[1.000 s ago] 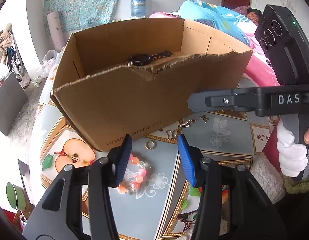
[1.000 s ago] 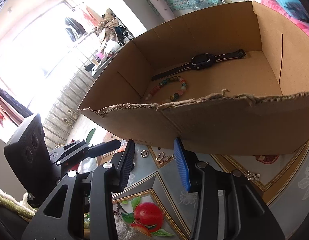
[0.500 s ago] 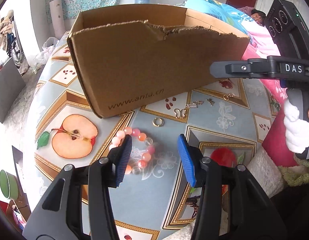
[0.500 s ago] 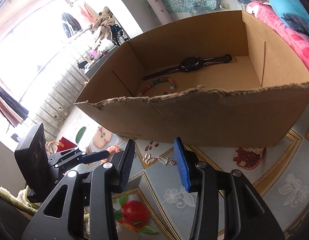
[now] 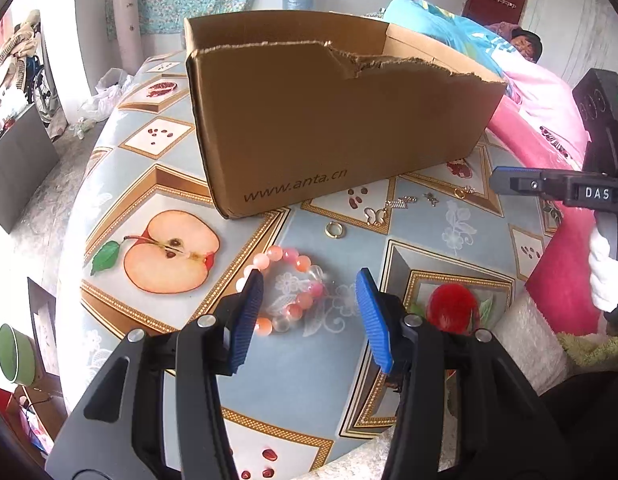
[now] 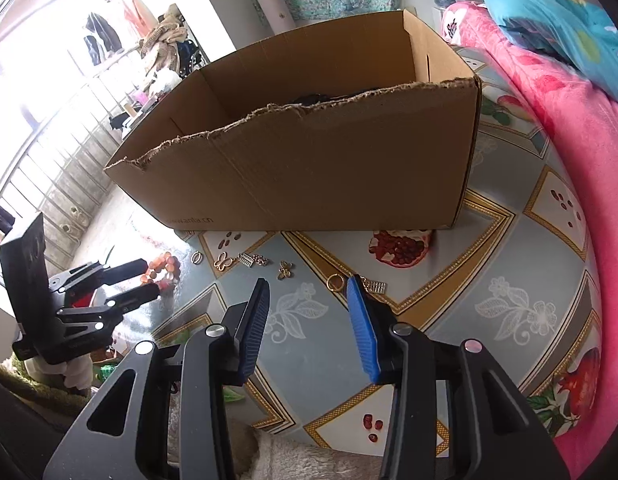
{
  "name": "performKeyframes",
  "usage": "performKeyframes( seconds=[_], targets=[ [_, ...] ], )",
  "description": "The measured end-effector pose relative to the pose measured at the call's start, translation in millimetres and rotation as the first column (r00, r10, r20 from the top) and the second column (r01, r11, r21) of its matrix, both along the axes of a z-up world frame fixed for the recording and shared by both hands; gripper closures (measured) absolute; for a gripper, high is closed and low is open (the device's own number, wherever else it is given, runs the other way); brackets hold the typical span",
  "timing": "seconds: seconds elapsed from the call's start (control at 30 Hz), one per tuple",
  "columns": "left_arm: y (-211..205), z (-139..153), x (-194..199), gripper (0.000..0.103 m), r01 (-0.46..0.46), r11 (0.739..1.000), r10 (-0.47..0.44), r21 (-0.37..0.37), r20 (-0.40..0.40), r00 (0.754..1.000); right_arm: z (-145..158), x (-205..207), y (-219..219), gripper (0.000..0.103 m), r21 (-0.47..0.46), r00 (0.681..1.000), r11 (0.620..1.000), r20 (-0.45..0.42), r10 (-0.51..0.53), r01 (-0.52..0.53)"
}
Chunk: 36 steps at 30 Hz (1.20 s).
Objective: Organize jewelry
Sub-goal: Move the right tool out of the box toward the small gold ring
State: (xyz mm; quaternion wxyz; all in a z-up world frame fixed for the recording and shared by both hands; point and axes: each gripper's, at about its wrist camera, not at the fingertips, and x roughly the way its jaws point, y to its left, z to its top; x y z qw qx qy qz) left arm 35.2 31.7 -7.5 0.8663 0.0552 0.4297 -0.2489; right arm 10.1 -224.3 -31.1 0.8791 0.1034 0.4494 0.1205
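Note:
A pink bead bracelet lies on the patterned tablecloth, just ahead of my open, empty left gripper; it also shows in the right wrist view. A gold ring, a butterfly charm and small chain pieces lie in front of the cardboard box. My right gripper is open and empty above the table, near a gold ring and a butterfly charm. A dark watch edge barely shows inside the box.
A pink blanket borders the table on the right. The right gripper body sits at the right of the left wrist view. A green cup stands below the table's left edge.
Both grippers have pulled back from the box and dropped lower toward the table. The box interior has gone mostly out of sight. The bracelet now lies between the left fingers' line.

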Motion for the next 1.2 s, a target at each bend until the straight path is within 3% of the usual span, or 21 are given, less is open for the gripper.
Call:
performKeyframes(
  seconds=[0.37,0.5,0.73,0.83,0.93,1.1,1.2],
  targets=[
    [-27,9,-6,0.057,0.032,0.999,-0.031,-0.024,0.038,0.999,-5,-6,-4,0.076,-0.106,1.0,0.994,0.023,-0.014,0.017],
    [-44,5,-6,0.057,0.039,0.999,-0.038,-0.013,0.031,0.999,-5,-7,-3,0.078,-0.071,0.999,0.997,0.029,-0.013,0.015],
    [-52,-5,9,0.057,-0.043,0.999,0.042,0.013,0.012,0.999,-9,-4,13,0.078,-0.012,0.999,1.0,0.036,0.029,-0.029],
    [-52,-4,17,0.073,-0.056,0.998,0.056,0.042,0.019,0.998,-10,-2,18,0.078,0.003,0.998,0.999,0.034,0.051,-0.051],
    [-56,-6,23,0.083,-0.052,0.993,0.049,0.104,0.032,0.998,-11,-1,21,0.078,0.013,0.997,0.998,0.036,0.065,-0.066],
    [-63,-13,31,0.083,-0.04,0.987,0.039,0.157,0.01,0.999,-12,1,21,0.078,0.032,0.997,0.997,0.039,0.069,-0.07],
    [-65,-14,35,0.085,-0.04,0.988,0.041,0.149,-0.001,0.999,-12,3,19,0.078,0.039,0.997,0.997,0.042,0.067,-0.069]
  ],
)
